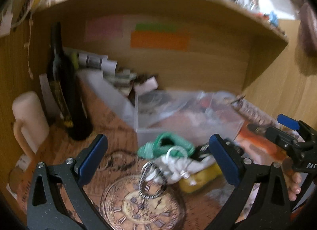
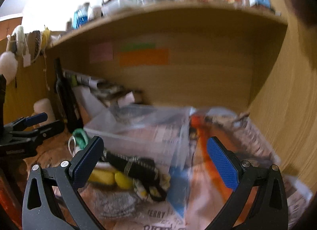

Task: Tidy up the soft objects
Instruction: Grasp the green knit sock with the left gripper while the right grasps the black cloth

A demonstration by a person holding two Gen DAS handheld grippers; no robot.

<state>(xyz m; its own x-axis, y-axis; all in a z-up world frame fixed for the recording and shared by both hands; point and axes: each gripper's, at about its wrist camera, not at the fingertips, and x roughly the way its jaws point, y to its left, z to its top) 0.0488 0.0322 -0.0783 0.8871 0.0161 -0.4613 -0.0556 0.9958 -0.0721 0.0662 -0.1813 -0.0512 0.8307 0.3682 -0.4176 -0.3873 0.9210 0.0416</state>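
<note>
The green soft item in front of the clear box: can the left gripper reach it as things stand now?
Probably yes. The left gripper is open and the green soft item lies between its fingers' line of sight, uncovered, in front of the clear box. Only the white cloth touches it.

Green [image 1: 166, 146], white [image 1: 174, 165], yellow [image 1: 198, 178], black [image 2: 134, 167] soft items heaped before clear box [image 1: 188, 129].
</note>
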